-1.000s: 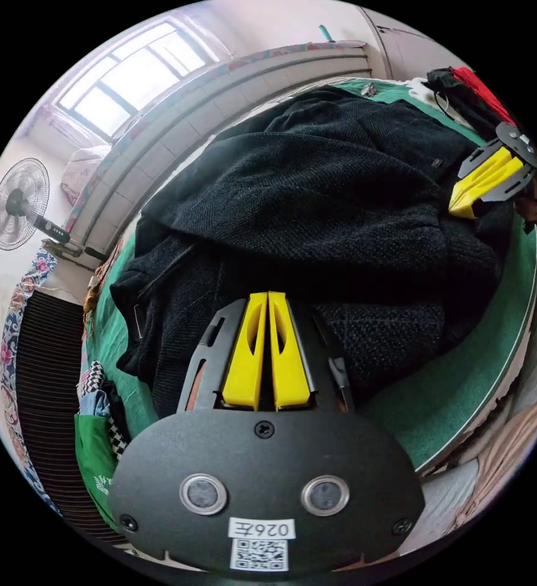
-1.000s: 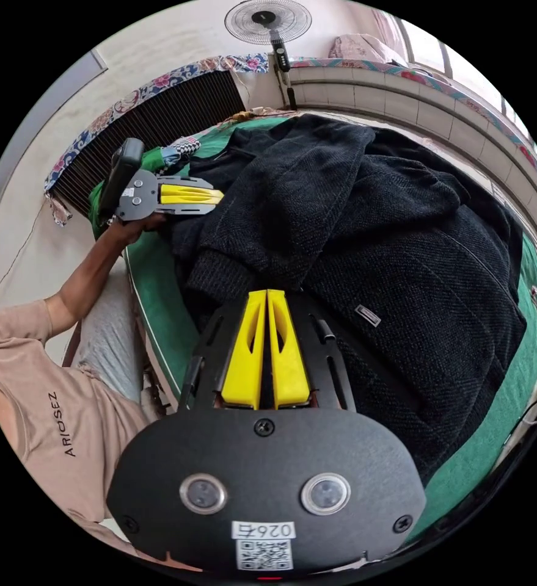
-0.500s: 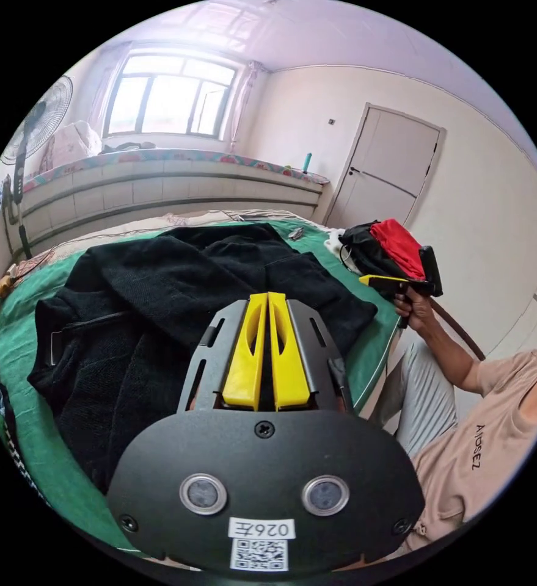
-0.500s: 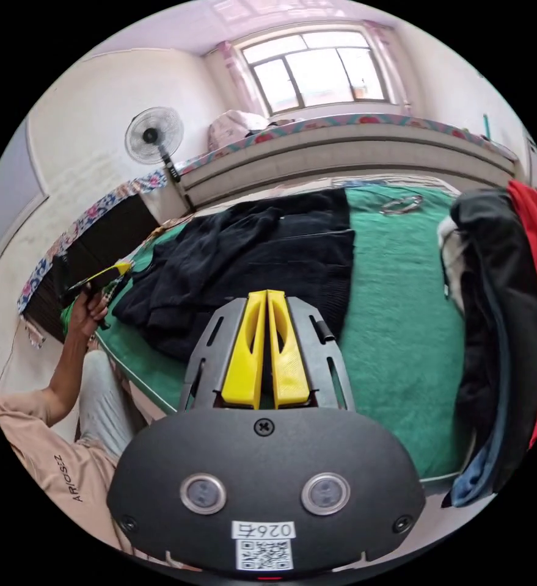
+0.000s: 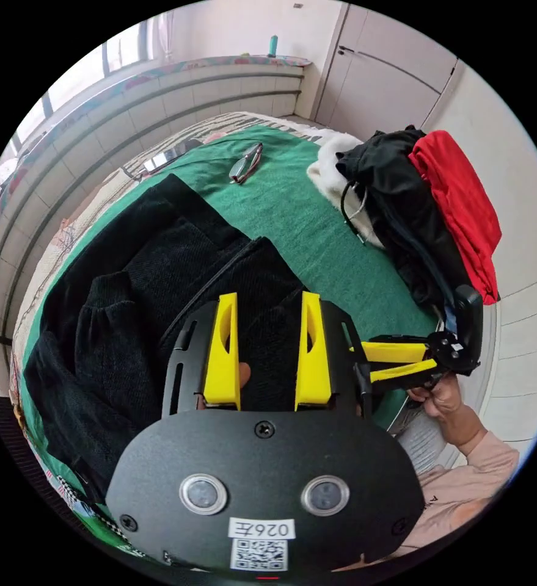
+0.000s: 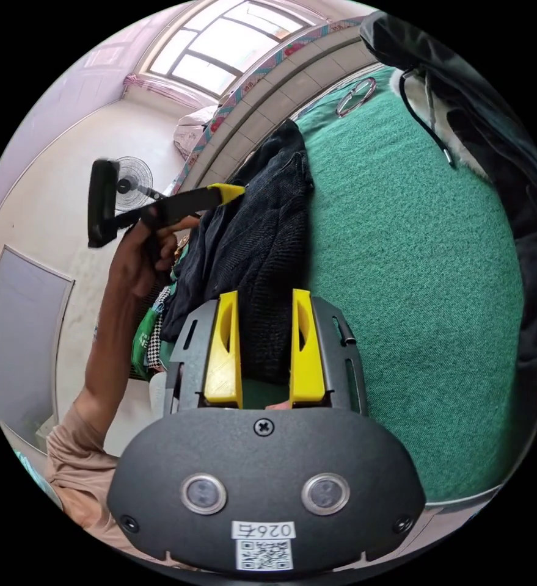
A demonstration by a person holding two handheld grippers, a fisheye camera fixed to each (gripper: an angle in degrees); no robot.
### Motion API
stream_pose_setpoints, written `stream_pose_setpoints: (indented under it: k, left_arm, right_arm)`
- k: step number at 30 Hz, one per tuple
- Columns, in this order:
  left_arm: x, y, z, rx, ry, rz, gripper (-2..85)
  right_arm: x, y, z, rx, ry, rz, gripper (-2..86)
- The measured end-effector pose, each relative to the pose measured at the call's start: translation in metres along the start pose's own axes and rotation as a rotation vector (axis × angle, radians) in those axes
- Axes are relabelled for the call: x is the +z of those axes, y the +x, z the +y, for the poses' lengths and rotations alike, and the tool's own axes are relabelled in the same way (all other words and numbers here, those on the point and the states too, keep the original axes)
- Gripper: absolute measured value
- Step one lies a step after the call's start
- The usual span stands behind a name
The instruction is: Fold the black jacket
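The black jacket [image 5: 140, 293] lies folded in a thick bundle on the green bed cover [image 5: 317, 226]. My left gripper [image 5: 268, 300] hangs open over the jacket's near edge, its yellow jaws wide apart and holding nothing. In the left gripper view the right gripper [image 5: 375, 363] sits just beside it at the bed's edge, held by a hand [image 5: 445, 397], jaws slightly apart. In the right gripper view my right gripper [image 6: 262, 299] is open, low over the cover, with the jacket [image 6: 262, 232] just past its tips. The left gripper [image 6: 231, 190] shows edge-on above the jacket.
A pile of black, red and white clothes [image 5: 427, 201] lies at the far side of the cover. Glasses [image 5: 244, 162] and a phone [image 5: 164, 160] lie near the tiled ledge. A standing fan [image 6: 131, 177] is beyond the bed. The person's arm [image 6: 109, 342] reaches in.
Both grippers have gone from shut to open. Both cameras swung a lot and the two grippers came close together at the bed's edge. The jacket stays folded in place.
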State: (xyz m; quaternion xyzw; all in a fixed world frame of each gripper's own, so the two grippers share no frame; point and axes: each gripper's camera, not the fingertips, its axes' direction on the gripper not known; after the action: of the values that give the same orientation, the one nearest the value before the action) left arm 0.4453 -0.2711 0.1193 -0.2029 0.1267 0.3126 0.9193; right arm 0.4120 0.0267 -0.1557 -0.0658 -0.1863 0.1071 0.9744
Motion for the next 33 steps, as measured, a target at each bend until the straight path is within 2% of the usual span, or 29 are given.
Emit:
stream_pose_setpoints:
  k: [5,10,16,19,24,27,33]
  left_arm:
    - [0.039,0.000,-0.068,-0.078,-0.180,-0.037,17.2]
    - [0.030,0.003,-0.090,-0.031,-0.236,-0.022,17.8]
    - [0.013,0.006,-0.108,-0.039,-0.218,-0.067,19.7]
    - [0.026,0.018,-0.119,0.012,-0.295,-0.144,22.5]
    - [0.053,0.026,-0.126,0.020,-0.392,-0.199,28.6]
    - [0.041,0.014,-0.123,0.020,-0.391,-0.190,26.1]
    - [0.000,-0.018,-0.098,0.072,-0.306,-0.278,8.7]
  right_arm:
    - [0.000,0.008,-0.007,0.025,-0.013,-0.030,8.8]
    - [-0.022,0.023,0.006,0.122,0.086,-0.065,10.1]
    - [-0.002,0.017,0.000,0.048,0.003,-0.026,9.2]
    - [0.002,0.005,0.004,-0.003,-0.002,0.023,8.7]
    - [0.013,-0.005,0.015,-0.066,0.000,-0.136,4.2]
    - [0.005,-0.021,0.023,-0.132,0.060,-0.155,1.8]
    - [0.006,-0.053,0.040,-0.249,0.100,-0.068,0.8]
